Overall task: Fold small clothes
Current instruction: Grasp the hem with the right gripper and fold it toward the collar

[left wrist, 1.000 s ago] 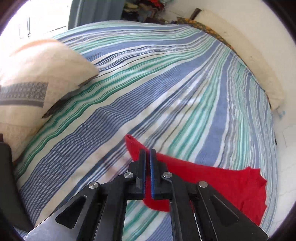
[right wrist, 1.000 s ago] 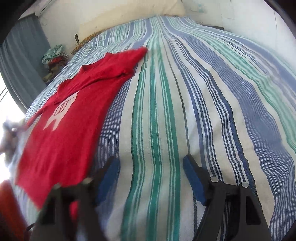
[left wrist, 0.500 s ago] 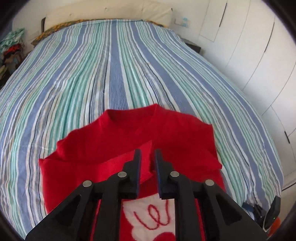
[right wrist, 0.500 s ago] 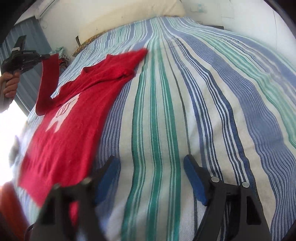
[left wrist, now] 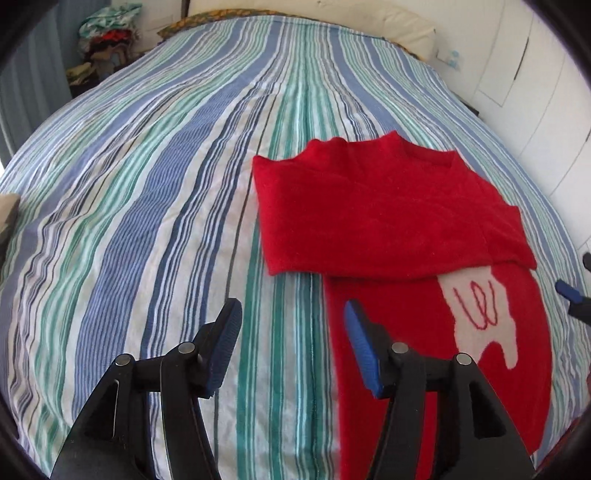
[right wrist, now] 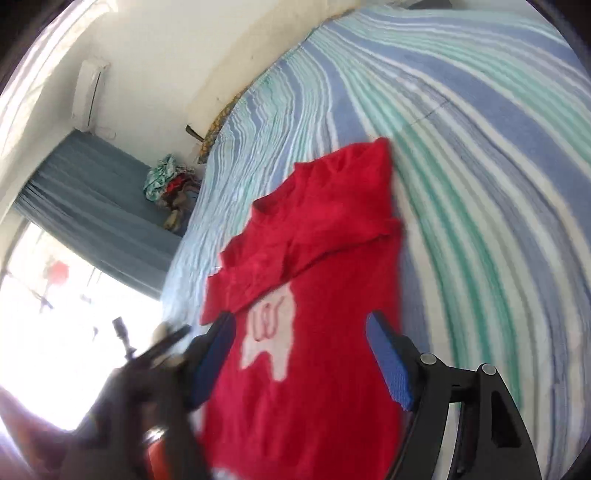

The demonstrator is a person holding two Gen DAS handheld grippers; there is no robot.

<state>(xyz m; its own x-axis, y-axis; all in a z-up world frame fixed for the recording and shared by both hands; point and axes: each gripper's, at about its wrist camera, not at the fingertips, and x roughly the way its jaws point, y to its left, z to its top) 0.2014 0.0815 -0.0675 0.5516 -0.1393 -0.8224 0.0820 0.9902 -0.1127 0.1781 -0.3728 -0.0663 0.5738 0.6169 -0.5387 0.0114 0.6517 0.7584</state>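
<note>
Sleeve [left wrist: 369, 221] lies across red sweater [left wrist: 424, 332]. Left gripper [left wrist: 291, 347] jaws opening, empty; right gripper [right wrist: 301, 354] apart, empty. Next, probably: pinch hem corners evenly, fold upward.

A home bedroom — striped bedspread [left wrist: 155, 206], pillow [left wrist: 332, 18], curtain [right wrist: 92, 206] and clothes heap [left wrist: 107, 40]

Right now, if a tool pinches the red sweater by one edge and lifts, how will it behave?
The red sweater would probably flop and drape: its folded sleeve lies limp across the chest. Likely light, being small. The fuzzy knit should grip well yet may drag on the striped bedspread.
</note>
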